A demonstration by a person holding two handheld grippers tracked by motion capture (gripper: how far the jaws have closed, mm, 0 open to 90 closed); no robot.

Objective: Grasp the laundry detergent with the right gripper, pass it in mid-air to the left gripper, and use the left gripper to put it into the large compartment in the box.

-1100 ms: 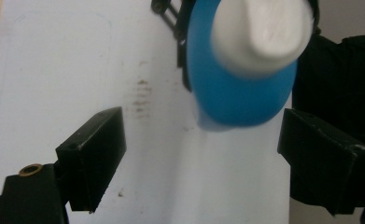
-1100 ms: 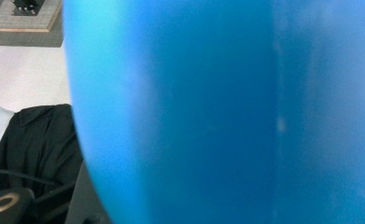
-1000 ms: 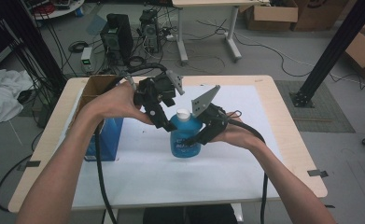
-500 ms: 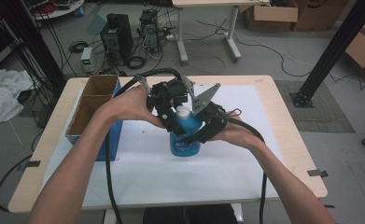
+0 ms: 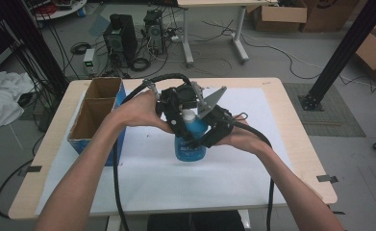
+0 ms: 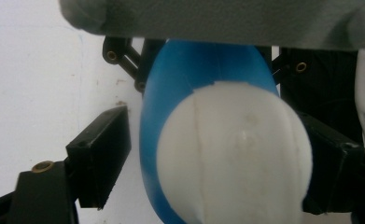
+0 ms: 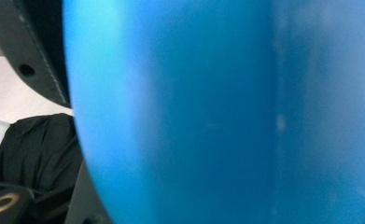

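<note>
blue bottle [image 5: 190, 144] label print blurred, no text legible

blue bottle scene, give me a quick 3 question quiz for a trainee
1. True or false: the blue bottle lies on its side on the table.
2. The white cap sits between the jaws of which gripper? A left B right
3. Fill in: the open cardboard box has ___ compartments.

Key: 1 false, it stands upright. 2 A, the left gripper, jaws set apart either side of the cap; the right gripper is at the bottle's body. 3 two.
</note>
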